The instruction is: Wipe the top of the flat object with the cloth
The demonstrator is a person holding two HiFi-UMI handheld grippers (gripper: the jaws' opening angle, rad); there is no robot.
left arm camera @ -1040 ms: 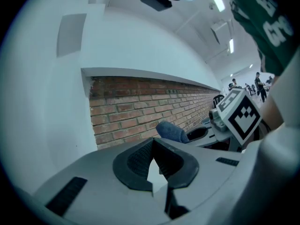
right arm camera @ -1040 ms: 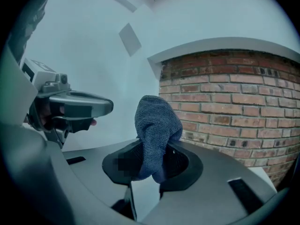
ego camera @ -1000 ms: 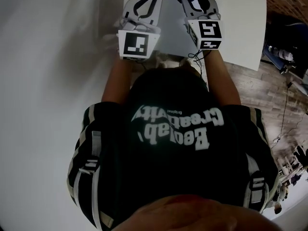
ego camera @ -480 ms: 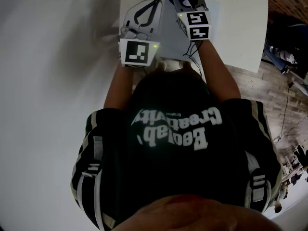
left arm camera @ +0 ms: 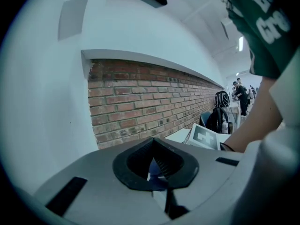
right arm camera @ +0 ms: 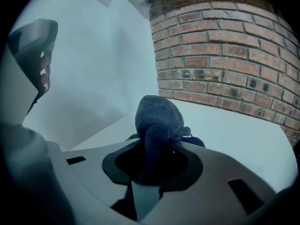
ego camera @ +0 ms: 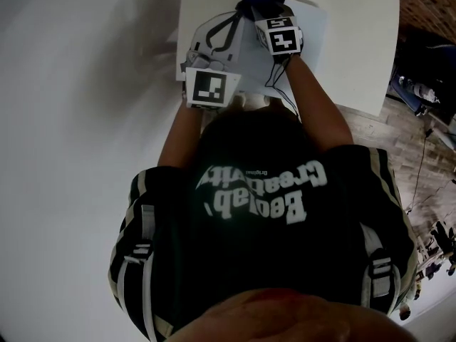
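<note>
Pinching the bunched dark blue cloth point(right arm camera: 157, 114) in my right hand-held gripper point(right arm camera: 153, 146), I have it at the far edge of the pale flat object point(ego camera: 310, 38) on the white table point(ego camera: 367, 41). I judge the wiping is under way, though no mark shows how much remains. My left hand-held gripper point(left arm camera: 151, 142), jaws pressed together, sits at the flat object's left side. A brick wall point(right arm camera: 225, 55) stands beyond, and nothing blocks the stroke.

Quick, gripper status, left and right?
Left gripper: jaws closed together; whether they pinch anything cannot be told.
Right gripper: closed on the dark blue cloth.
</note>
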